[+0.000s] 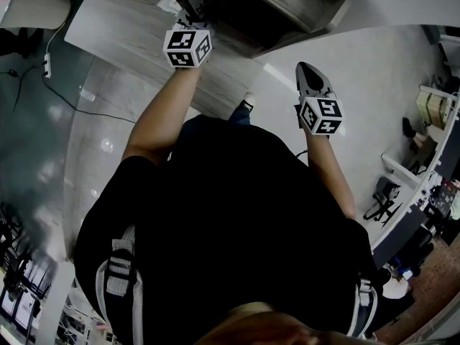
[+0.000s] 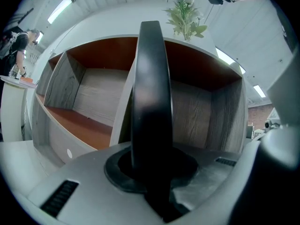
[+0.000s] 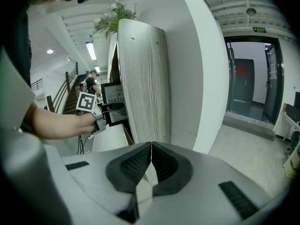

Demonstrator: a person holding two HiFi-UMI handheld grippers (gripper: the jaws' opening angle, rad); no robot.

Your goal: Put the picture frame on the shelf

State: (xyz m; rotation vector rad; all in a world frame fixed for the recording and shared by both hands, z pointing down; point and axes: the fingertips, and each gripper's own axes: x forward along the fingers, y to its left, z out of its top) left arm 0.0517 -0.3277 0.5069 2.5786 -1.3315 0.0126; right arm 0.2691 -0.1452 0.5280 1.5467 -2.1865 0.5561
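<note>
Placing step: left hand-held gripper (image 2: 152,170) pinches the picture frame (image 2: 151,93) edge-on just in front of the shelf (image 2: 206,111), right hand-held gripper (image 3: 150,158) pressed together and empty; next move probably needs it pushed into a compartment and set upright.

Ahead of the left fingers (image 2: 117,172) the shelf (image 2: 206,111) opens into bays. The frame (image 2: 151,93), held edge-on, stands in front of an upright divider (image 2: 123,118). The bays to either side of the fingers stand open. A plant (image 2: 185,18) tops the shelf above. Straight ahead of the right fingers (image 3: 133,165) the shelf's side panel (image 3: 143,88) blocks the way, with a wall (image 3: 197,69) just right of it and open floor (image 3: 248,139) farther right.
</note>
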